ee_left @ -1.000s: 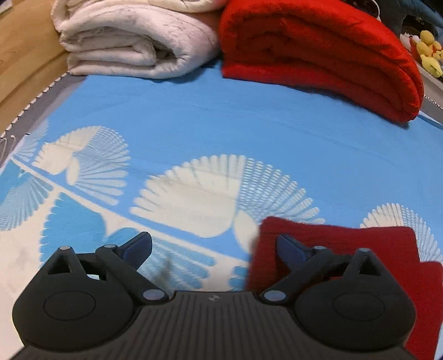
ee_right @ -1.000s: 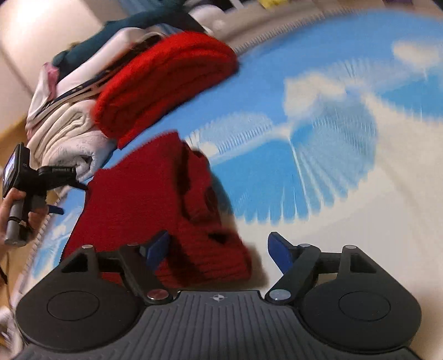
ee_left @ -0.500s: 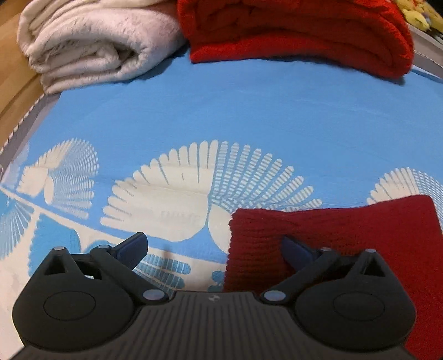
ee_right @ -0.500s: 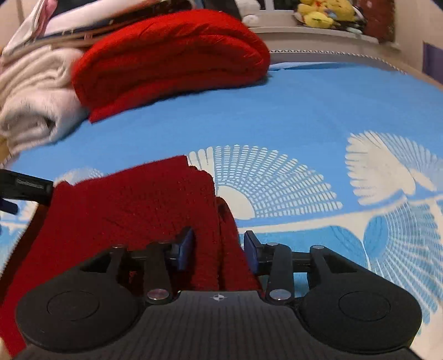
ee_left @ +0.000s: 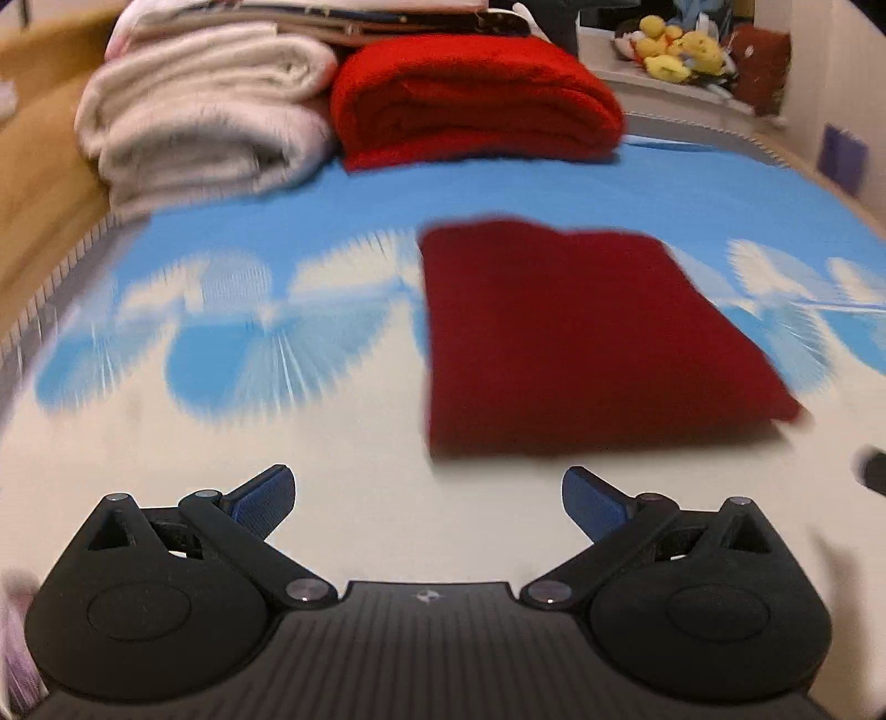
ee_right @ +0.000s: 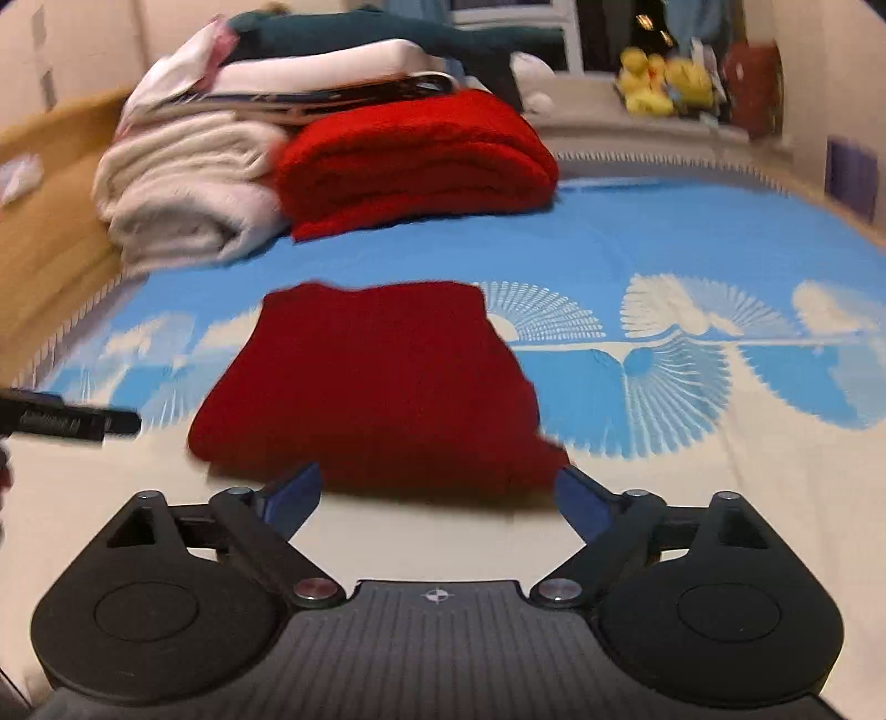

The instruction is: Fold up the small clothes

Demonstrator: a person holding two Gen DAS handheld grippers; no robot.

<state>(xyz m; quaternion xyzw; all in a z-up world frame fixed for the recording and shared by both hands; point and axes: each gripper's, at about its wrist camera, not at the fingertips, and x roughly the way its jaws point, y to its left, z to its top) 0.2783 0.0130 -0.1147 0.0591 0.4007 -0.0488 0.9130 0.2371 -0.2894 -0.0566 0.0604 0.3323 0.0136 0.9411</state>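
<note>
A small dark red knitted garment (ee_left: 576, 338) lies folded into a flat rectangle on the blue and white patterned sheet (ee_left: 310, 221); it also shows in the right wrist view (ee_right: 376, 382). My left gripper (ee_left: 427, 495) is open and empty, just short of the garment's near left corner. My right gripper (ee_right: 437, 495) is open and empty, with its blue fingertips (ee_right: 576, 498) at the garment's near edge, not holding it. The left gripper (ee_right: 66, 423) shows at the left edge of the right wrist view.
A folded bright red blanket (ee_left: 470, 105) and a rolled cream blanket (ee_left: 210, 127) with other laundry stacked on top sit at the far edge of the bed. Yellow plush toys (ee_left: 675, 50) stand on a shelf behind. A wooden floor (ee_left: 39, 183) lies to the left.
My right gripper let go of the garment and opened. Both grippers pulled back toward me, and the folded garment now lies flat in front of them.
</note>
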